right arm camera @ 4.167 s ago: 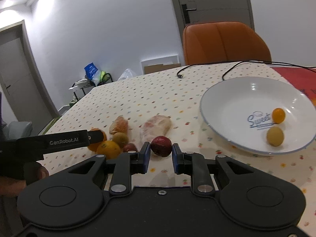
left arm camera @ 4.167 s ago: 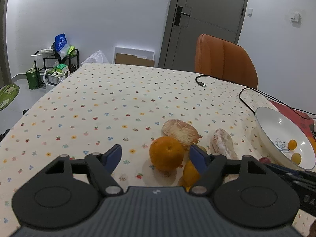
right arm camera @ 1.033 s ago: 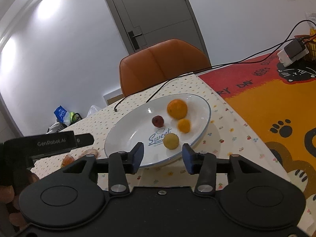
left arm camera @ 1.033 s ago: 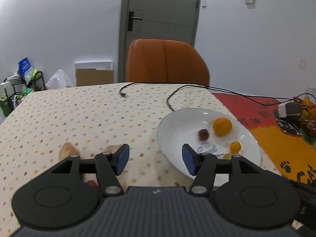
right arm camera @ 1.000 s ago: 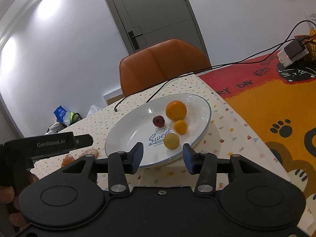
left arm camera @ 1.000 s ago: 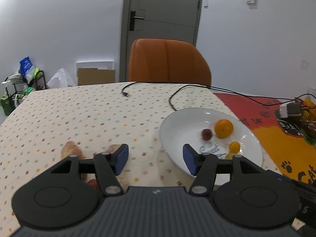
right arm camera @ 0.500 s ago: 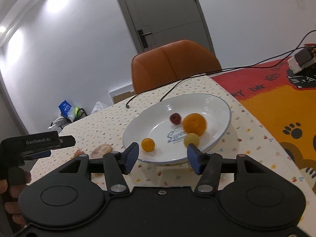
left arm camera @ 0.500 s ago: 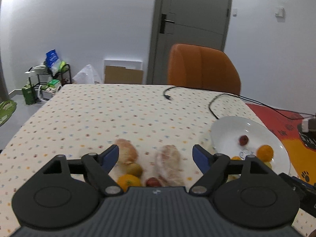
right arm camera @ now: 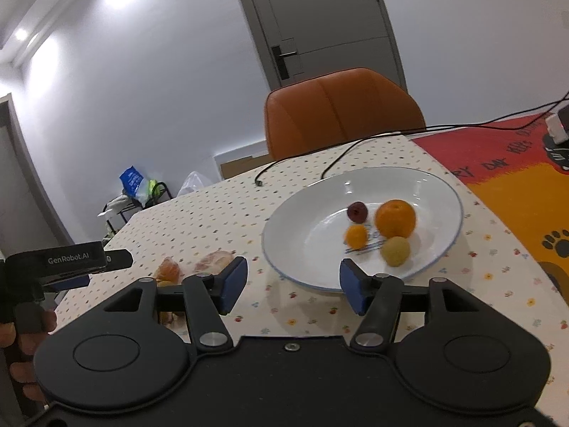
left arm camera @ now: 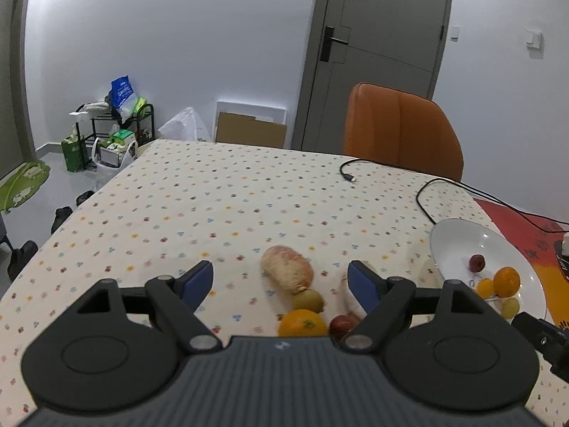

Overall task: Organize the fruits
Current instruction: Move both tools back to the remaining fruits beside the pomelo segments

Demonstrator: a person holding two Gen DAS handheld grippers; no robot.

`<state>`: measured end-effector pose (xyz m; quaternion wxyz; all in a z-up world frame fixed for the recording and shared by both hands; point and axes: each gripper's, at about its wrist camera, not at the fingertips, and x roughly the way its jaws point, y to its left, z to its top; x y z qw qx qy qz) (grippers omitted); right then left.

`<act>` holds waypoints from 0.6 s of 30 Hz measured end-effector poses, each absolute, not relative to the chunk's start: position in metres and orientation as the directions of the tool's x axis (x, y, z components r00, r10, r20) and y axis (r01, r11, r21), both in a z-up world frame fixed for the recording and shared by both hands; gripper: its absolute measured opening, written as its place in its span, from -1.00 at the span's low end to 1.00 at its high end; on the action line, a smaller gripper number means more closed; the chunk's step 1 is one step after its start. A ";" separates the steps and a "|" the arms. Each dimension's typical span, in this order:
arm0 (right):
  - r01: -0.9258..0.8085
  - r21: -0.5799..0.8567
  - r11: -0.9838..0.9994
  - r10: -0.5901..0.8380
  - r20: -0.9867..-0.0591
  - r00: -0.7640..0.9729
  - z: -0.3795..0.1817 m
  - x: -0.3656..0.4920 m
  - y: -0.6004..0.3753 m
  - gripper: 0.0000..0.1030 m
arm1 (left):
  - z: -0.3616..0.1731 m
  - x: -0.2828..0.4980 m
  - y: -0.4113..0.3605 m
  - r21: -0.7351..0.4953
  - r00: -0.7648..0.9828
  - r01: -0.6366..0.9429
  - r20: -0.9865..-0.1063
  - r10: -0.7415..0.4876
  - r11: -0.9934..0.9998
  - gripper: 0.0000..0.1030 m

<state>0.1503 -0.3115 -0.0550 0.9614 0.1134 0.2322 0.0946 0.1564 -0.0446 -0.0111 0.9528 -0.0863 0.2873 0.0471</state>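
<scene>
both grippers agape – plate four-fruited

Cool, even ceiling lighting; a recessed lamp is glaring upper left. Fisheye distortion is bending the edges; fruit is showing slight motion blur.

White plate, orange orange, dark red plum; cream tablecloth dotted multicolour; orange chair.
</scene>
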 end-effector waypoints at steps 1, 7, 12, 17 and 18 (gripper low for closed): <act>-0.136 0.260 0.956 0.240 -0.425 0.873 -0.054 0.151 -0.309 0.13 | -0.012 0.156 -0.042 -0.139 0.829 -0.143 -0.557 0.042 0.980 0.58; -0.163 0.248 0.955 0.259 -0.431 0.864 -0.053 0.155 -0.296 0.14 | -0.018 0.154 -0.028 -0.153 0.824 -0.158 -0.565 0.045 0.976 0.58; -0.185 0.236 0.954 0.274 -0.438 0.856 -0.054 0.158 -0.284 0.14 | -0.022 0.153 -0.019 -0.168 0.819 -0.170 -0.572 0.044 0.971 0.58; -0.213 0.227 0.950 0.296 -0.450 0.842 -0.057 0.163 -0.271 0.14 | -0.027 0.153 -0.011 -0.178 0.813 -0.177 -0.581 0.041 0.968 0.58; -0.220 0.224 0.949 0.301 -0.454 0.839 -0.058 0.164 -0.268 0.14 | -0.028 0.152 -0.010 -0.185 0.812 -0.177 -0.583 0.037 0.967 0.58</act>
